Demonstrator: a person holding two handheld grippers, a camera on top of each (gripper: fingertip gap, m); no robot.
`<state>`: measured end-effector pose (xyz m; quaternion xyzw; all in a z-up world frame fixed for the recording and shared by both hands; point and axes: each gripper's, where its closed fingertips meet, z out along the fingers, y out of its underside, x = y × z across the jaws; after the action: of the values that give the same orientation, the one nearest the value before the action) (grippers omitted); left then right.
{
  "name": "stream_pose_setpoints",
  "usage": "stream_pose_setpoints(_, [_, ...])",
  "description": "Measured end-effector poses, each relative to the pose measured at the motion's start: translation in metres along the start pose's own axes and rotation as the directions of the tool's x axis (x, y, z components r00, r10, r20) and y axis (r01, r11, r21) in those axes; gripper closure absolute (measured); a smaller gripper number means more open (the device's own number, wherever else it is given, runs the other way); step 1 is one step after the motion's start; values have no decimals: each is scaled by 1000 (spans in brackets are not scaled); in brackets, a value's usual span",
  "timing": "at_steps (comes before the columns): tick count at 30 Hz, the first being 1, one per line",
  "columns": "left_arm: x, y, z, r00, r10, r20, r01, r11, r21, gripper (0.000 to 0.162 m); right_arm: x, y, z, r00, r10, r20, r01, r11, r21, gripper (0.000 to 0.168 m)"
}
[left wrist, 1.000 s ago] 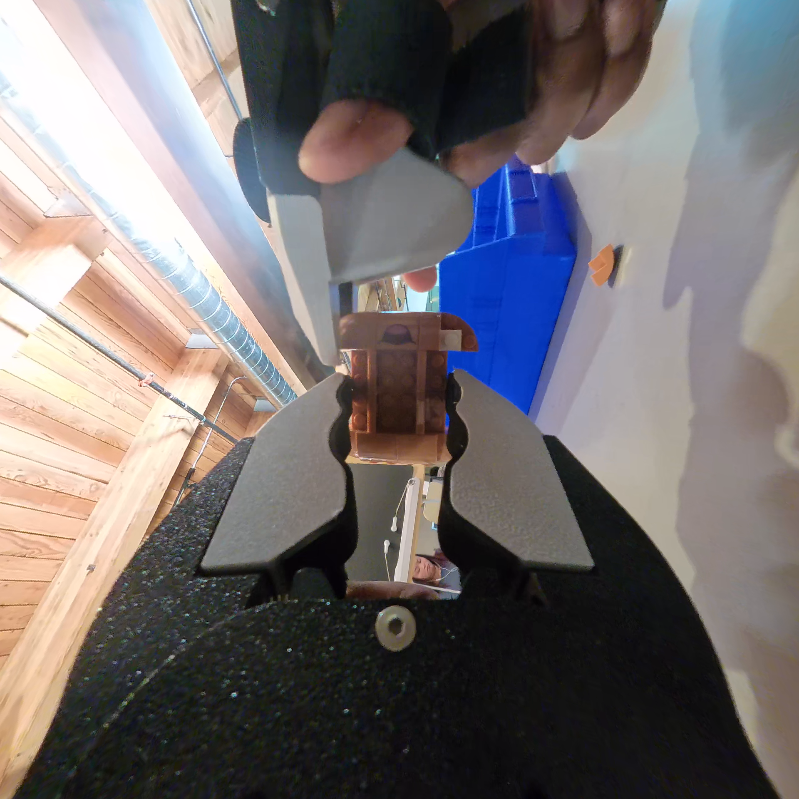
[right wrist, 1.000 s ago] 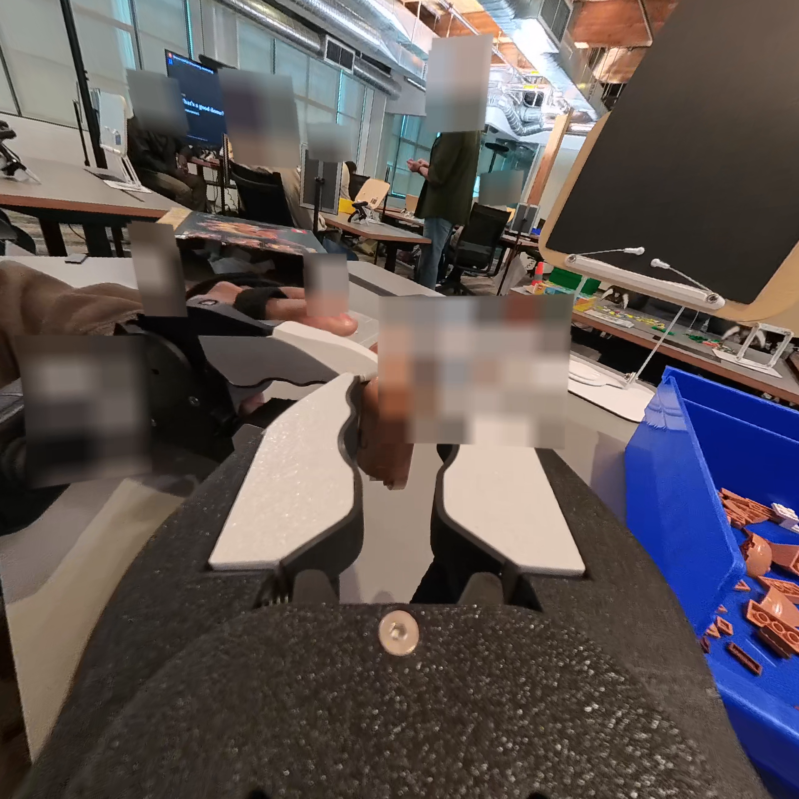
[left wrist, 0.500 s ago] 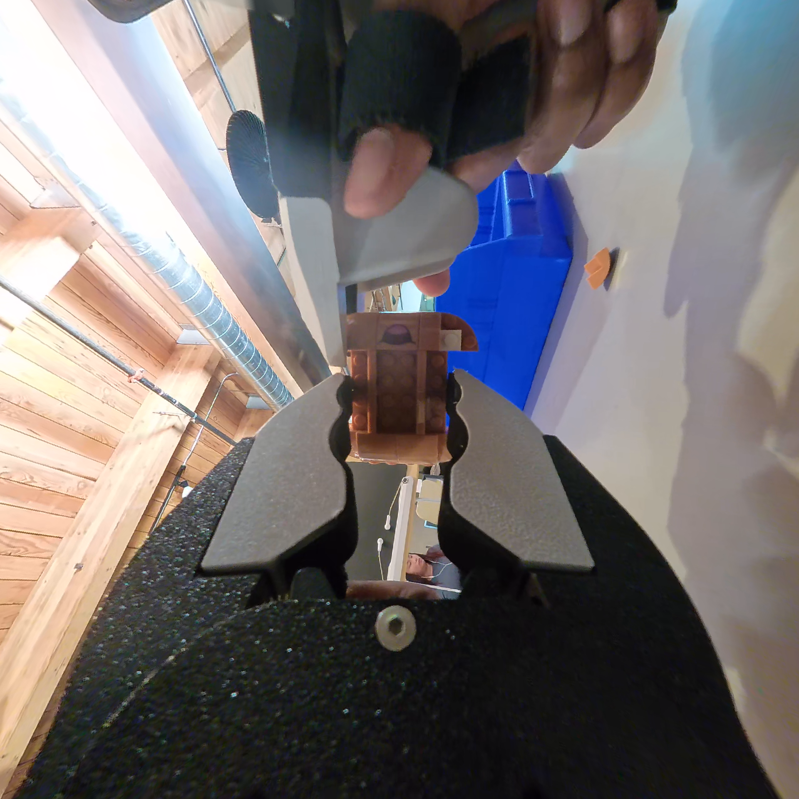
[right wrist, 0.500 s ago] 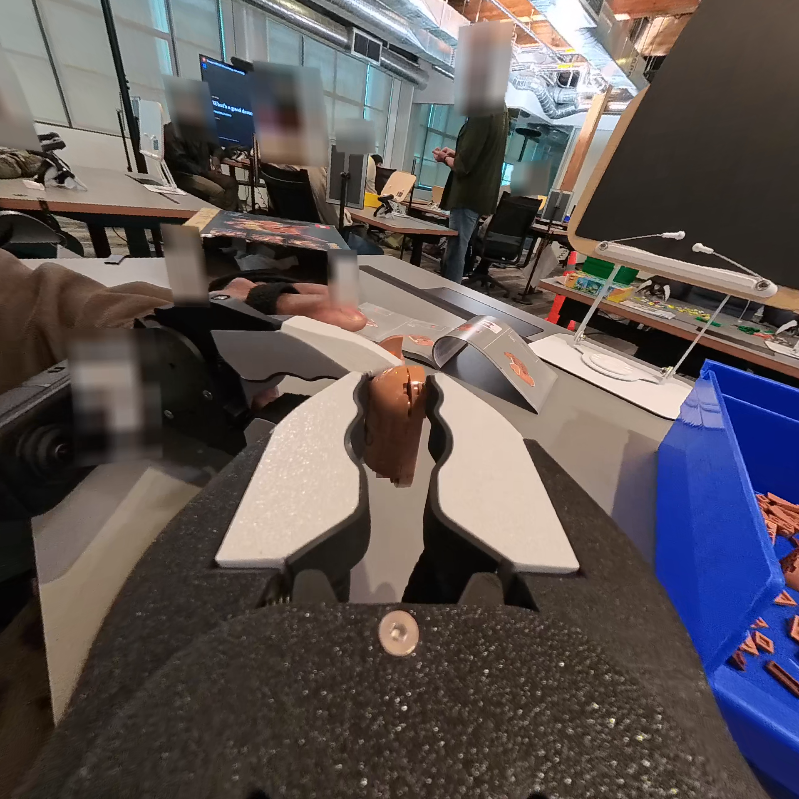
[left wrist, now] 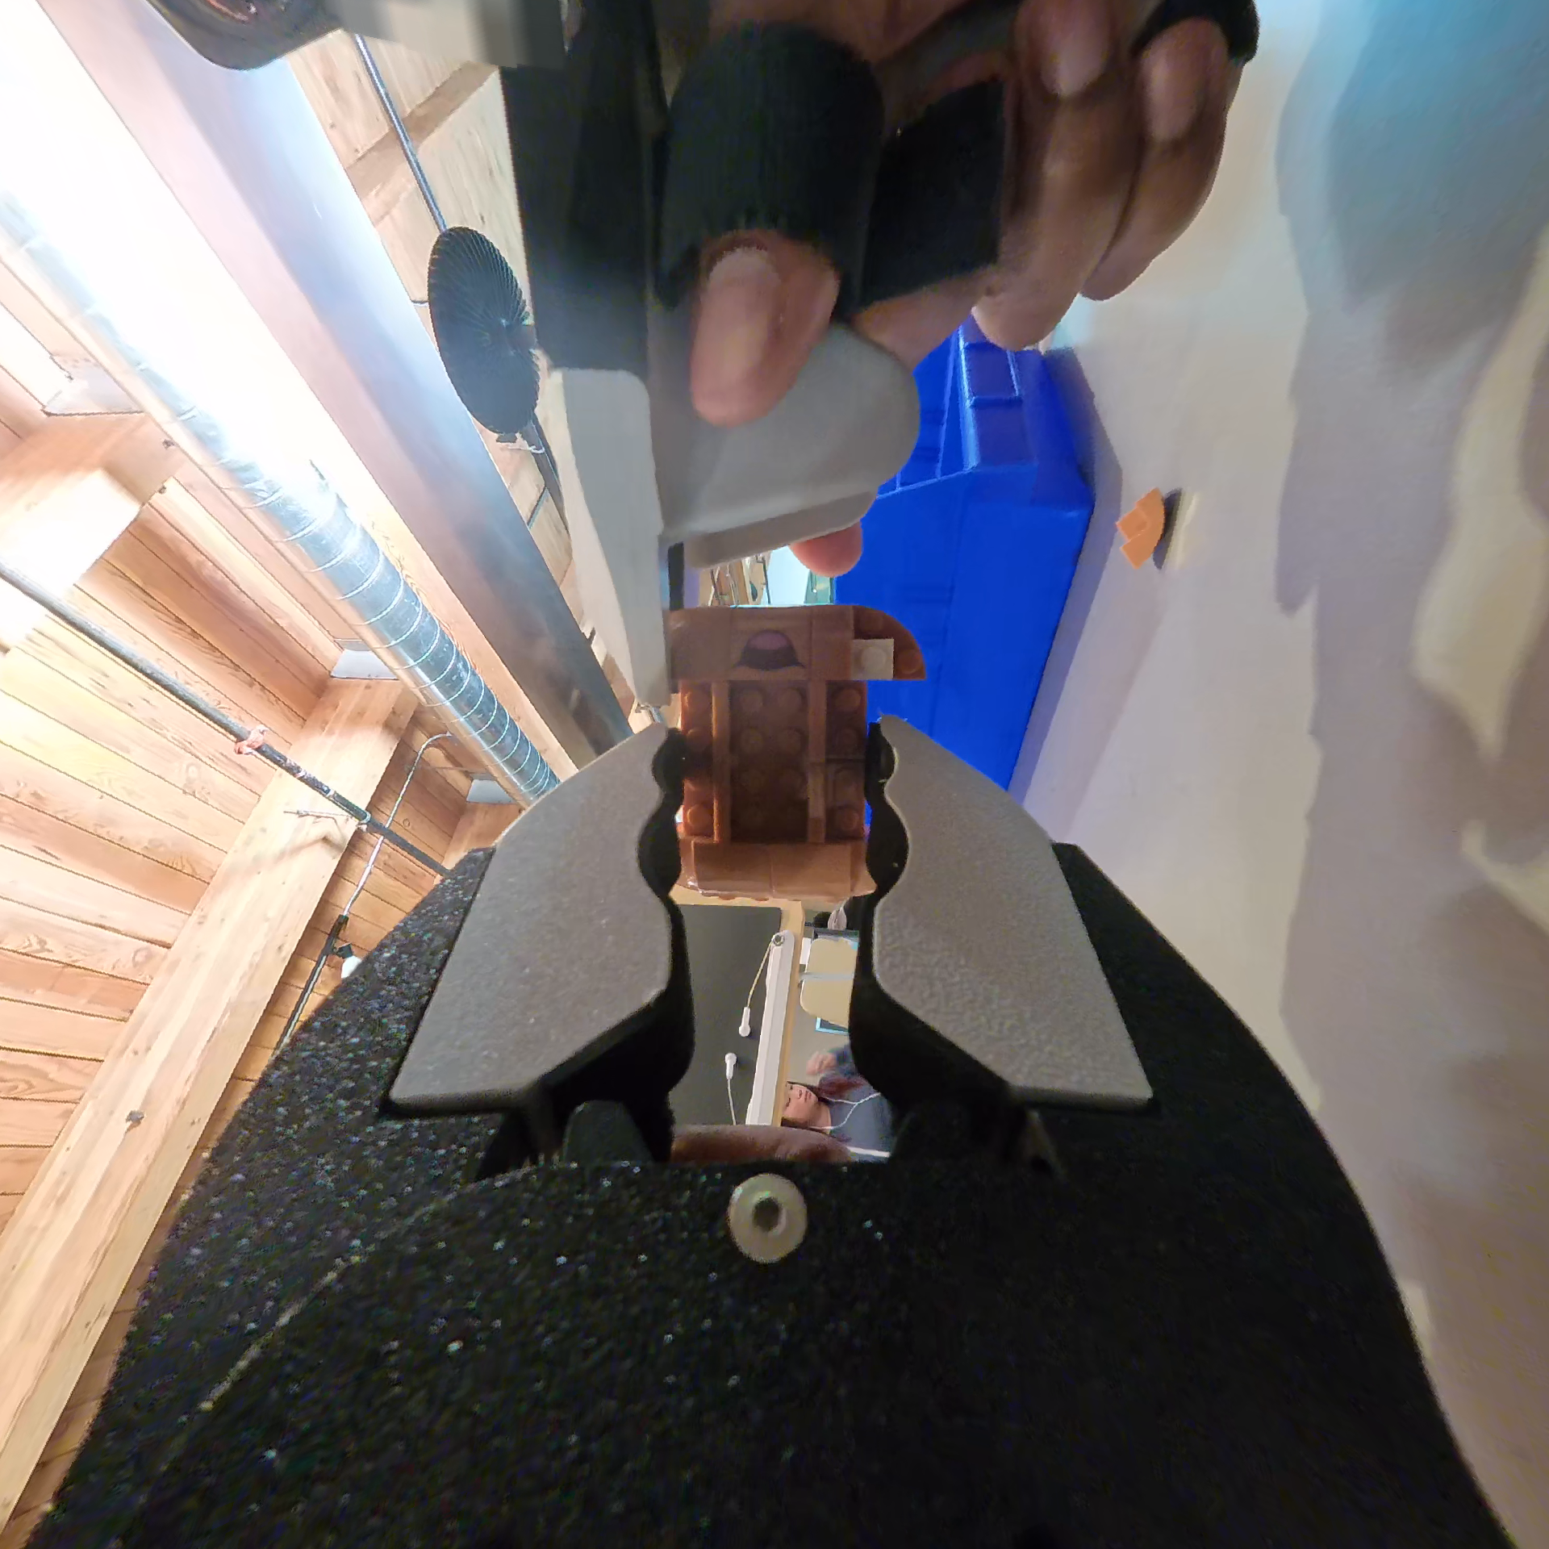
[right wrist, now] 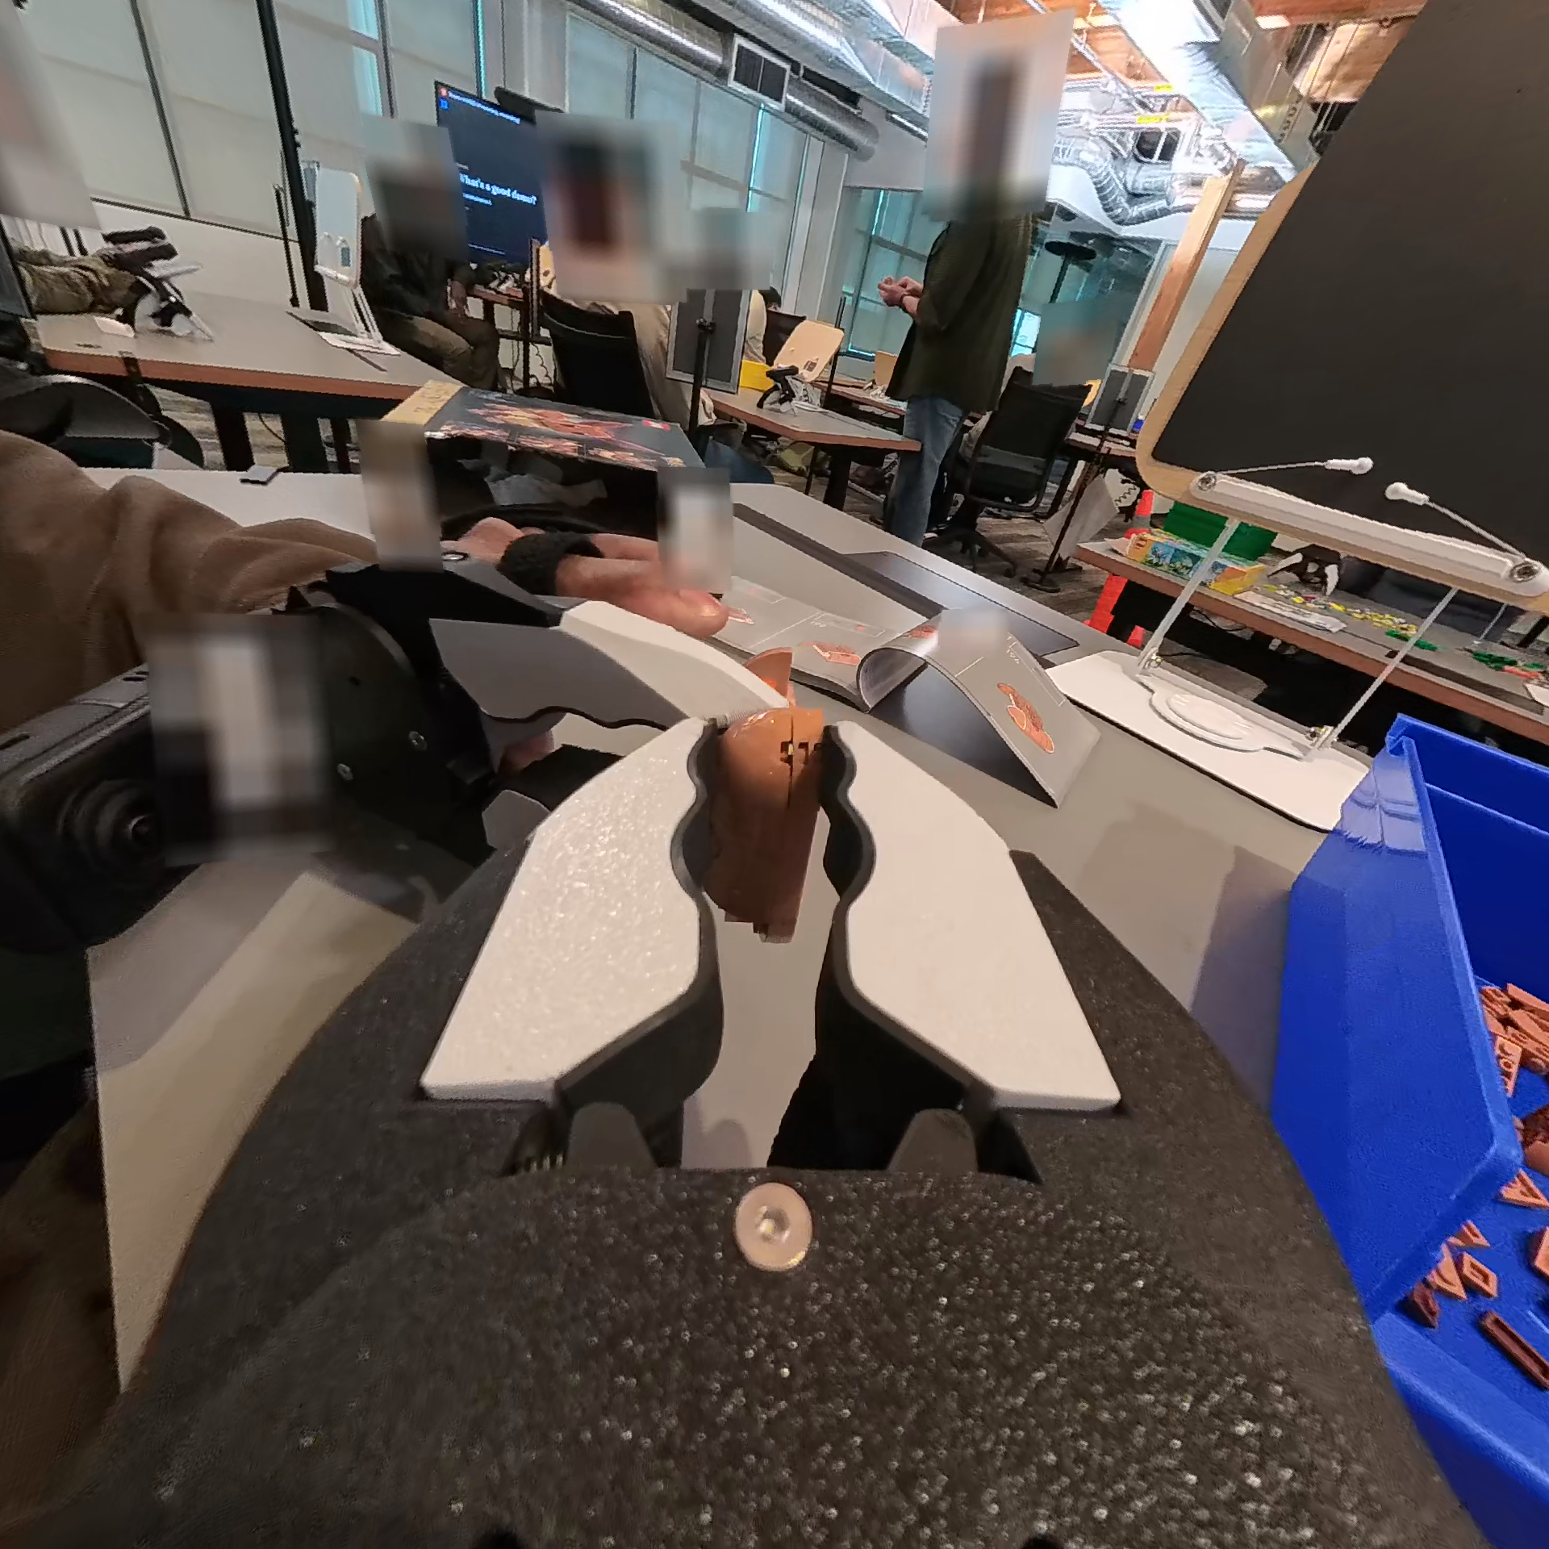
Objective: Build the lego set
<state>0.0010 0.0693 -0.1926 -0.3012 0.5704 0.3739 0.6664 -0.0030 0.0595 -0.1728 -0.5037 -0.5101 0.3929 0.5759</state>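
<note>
Both grippers clamp one brown Lego assembly (left wrist: 775, 754) above the grey table (right wrist: 1173, 830). The left gripper (left wrist: 775, 788) pinches its studded body; the right gripper (right wrist: 763, 788) squeezes its end beside a blue parts bin (right wrist: 1383, 1006).

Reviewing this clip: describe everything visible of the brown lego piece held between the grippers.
The brown lego piece is a small assembly of glossy plastic bricks: a studded middle panel, smooth side strips, a curved corner, one pale round stud and a dark arched marking near its far end. It is off the table. The left gripper clamps its sides, and the right gripper pinches it edge-on, one grey finger lying against its far corner in the left wrist view.
</note>
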Motion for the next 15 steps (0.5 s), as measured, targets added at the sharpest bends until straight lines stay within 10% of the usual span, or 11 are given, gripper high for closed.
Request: stream_pose_setpoints(15, [4,-6,-1,1000,12,-13,-11,999,41,121,-7,7,5,989,107,99,-105,994,-27,122])
